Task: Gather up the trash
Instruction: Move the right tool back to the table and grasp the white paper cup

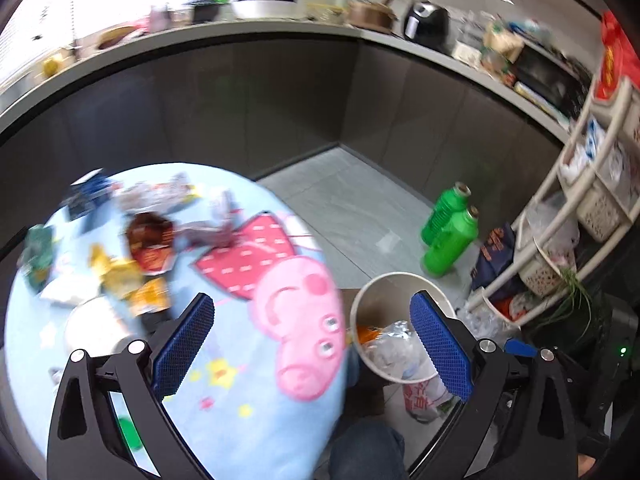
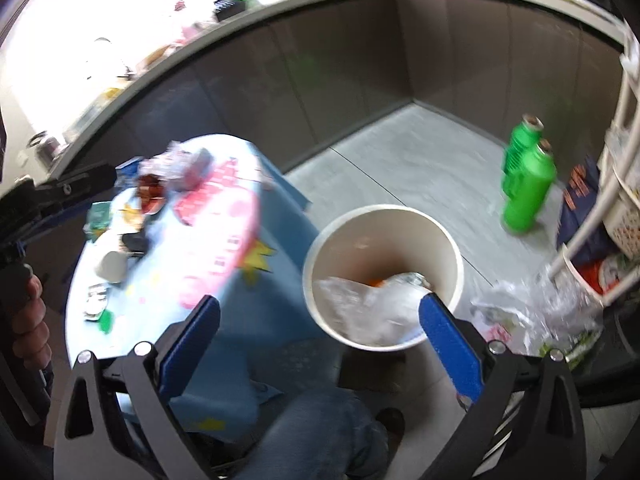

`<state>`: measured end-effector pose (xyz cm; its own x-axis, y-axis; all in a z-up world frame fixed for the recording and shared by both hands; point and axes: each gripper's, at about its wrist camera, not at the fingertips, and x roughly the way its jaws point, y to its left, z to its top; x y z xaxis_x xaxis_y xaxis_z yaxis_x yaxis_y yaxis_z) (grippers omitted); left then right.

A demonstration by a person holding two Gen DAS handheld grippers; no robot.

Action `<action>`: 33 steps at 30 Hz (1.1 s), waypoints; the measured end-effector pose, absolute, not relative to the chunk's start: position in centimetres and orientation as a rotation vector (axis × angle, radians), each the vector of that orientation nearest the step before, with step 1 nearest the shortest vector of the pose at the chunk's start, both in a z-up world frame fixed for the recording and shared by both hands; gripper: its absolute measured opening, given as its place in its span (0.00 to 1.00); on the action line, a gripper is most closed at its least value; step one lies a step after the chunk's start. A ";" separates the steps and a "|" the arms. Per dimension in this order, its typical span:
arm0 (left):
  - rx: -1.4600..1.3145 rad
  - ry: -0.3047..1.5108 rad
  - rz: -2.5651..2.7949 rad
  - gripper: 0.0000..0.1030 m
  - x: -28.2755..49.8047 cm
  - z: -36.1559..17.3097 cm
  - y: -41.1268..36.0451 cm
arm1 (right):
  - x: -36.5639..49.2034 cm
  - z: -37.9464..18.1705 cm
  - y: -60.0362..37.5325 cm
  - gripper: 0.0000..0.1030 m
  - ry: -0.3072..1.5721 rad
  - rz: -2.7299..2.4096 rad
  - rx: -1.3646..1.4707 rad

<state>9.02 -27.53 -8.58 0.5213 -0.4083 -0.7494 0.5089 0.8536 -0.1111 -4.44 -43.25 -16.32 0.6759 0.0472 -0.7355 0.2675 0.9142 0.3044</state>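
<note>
Both grippers, left (image 1: 312, 344) and right (image 2: 320, 340), gape wide with nothing between them. Bin (image 2: 448, 240) sits mid-frame with wrappers inside; more trash (image 1: 148, 248) litters the table (image 1: 224, 408) at left. I'd swing left, drop low and pinch one wrapper cleanly.

Crumpled wrappers (image 1: 132, 256) strewn on table, clear plastic in cream bin (image 2: 440, 240)
</note>
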 end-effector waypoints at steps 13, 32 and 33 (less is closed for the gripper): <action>0.046 0.829 -0.240 0.92 6.2 -6.6 -7.3 | -0.1 -11.9 -29.7 0.97 0.780 0.147 0.324; -0.042 1.047 -0.237 0.91 9.1 -14.5 3.9 | 15.1 -16.1 -11.6 0.93 0.998 0.446 -0.188; -0.046 1.053 -0.243 0.91 9.3 -14.8 4.0 | 15.5 -16.5 -11.3 0.93 1.005 0.450 -0.211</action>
<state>9.27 4.05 -14.76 0.4705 -0.2198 -0.8546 0.1761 0.9724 -0.1531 15.53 -11.28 -16.46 0.4546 0.2663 -0.8500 -0.4570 0.8888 0.0340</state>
